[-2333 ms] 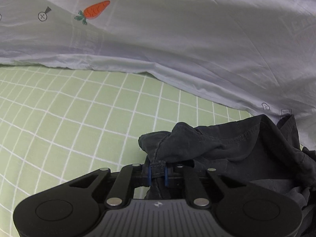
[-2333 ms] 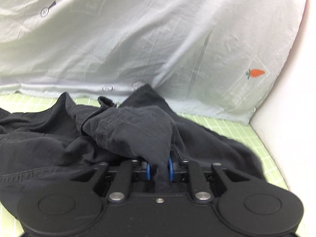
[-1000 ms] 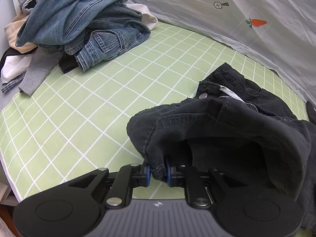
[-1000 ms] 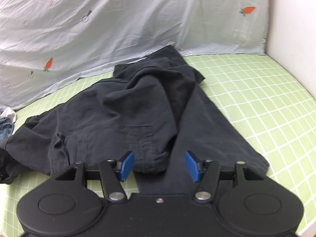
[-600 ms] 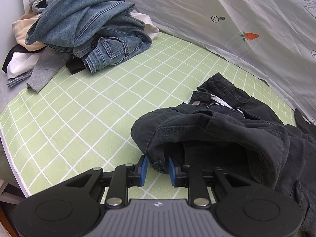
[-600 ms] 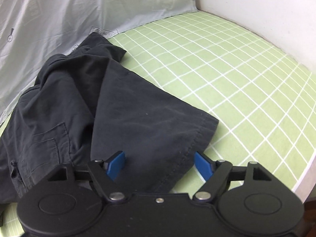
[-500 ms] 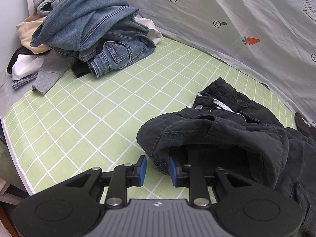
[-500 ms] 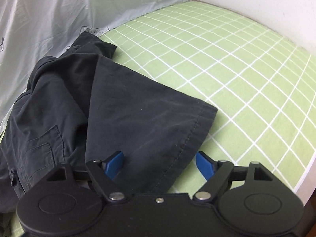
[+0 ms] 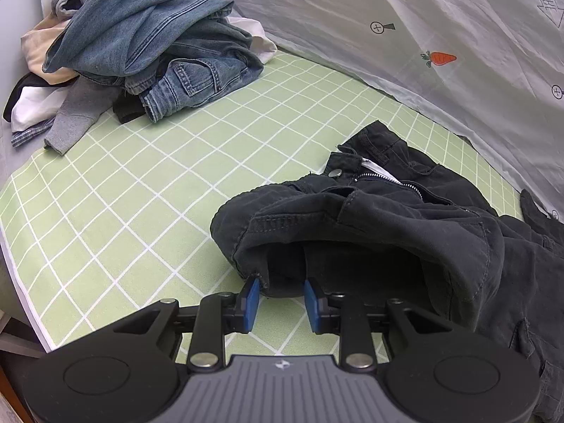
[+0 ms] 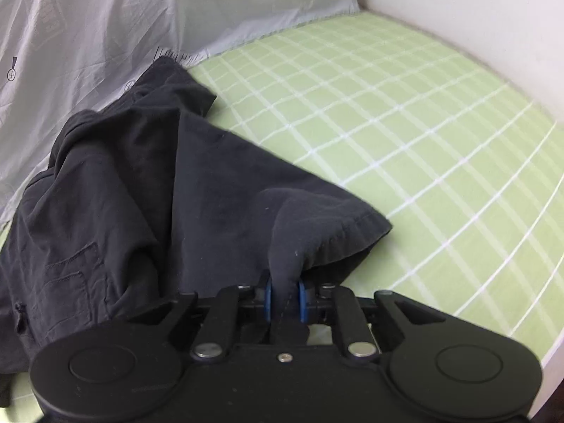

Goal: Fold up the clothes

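Black trousers (image 9: 387,218) lie crumpled on the green checked cover (image 9: 158,183), waistband button and open zip facing up. My left gripper (image 9: 281,290) stands open at the rolled near edge of the waist; the cloth sits between its blue pads (image 9: 251,296) without being pressed. In the right wrist view the same trousers (image 10: 218,183) spread to the left. My right gripper (image 10: 284,290) is closing on the hem of the trouser leg (image 10: 338,232), and a fold of it is pinched between the pads and lifted into a peak.
A pile of jeans and other clothes (image 9: 141,35) sits at the far left. A pale sheet with carrot prints (image 9: 423,17) hangs along the back. The cover's edge (image 9: 21,282) drops off at the left. A white wall (image 10: 476,10) borders the right.
The left pads have parted and let go of the waistband, which now rests on the cover. The right gripper dropped onto the leg hem and went from wide open to closed on it.
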Available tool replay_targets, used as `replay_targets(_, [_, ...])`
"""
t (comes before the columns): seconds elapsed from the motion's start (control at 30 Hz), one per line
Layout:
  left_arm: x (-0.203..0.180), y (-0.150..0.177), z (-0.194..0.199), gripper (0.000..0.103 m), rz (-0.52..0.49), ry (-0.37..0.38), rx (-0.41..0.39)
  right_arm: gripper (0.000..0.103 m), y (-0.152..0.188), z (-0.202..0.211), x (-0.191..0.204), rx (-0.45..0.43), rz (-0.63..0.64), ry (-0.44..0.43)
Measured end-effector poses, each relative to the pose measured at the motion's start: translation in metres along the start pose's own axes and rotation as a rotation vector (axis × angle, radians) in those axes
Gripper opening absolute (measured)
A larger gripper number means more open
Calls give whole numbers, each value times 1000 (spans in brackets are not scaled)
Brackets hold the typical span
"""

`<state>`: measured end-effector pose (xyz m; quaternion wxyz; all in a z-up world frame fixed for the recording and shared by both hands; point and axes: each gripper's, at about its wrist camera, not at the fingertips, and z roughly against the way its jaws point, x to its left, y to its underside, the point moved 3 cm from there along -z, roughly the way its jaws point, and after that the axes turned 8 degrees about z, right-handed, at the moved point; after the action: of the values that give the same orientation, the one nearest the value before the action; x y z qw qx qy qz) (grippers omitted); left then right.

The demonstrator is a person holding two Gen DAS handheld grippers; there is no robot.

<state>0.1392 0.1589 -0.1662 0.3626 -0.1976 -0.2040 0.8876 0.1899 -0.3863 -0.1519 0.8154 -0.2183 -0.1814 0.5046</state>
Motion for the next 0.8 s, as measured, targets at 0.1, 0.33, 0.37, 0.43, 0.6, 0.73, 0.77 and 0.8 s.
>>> replay_targets(0.1, [5,-1,1,31,11,-10,-7,13,-45,7,-39,-134,67,229])
replay_targets(0.33, [29,-4,-5,32,140,3,3,56,-87,10,-81,-211,75,471])
replay_targets(0.37, [32,-4,-5,33,159,7,3,69,-81,10,-76,-208,98,482])
replay_targets(0.43, [35,-6,-5,37,185,8,-3,79,-65,8,-66,-190,112,452])
replay_targets(0.6, [40,-8,-8,39,232,26,6,80,-13,-4,-49,-103,-52,265])
replay_targets(0.73, [38,-9,-13,39,229,27,23,80,7,-17,-46,-62,-173,168])
replay_targets(0.77, [36,-9,-14,39,218,26,24,80,9,-21,-46,-55,-185,171])
replay_targets(0.8, [34,-10,-15,39,207,26,25,80,9,-22,-48,-55,-195,177])
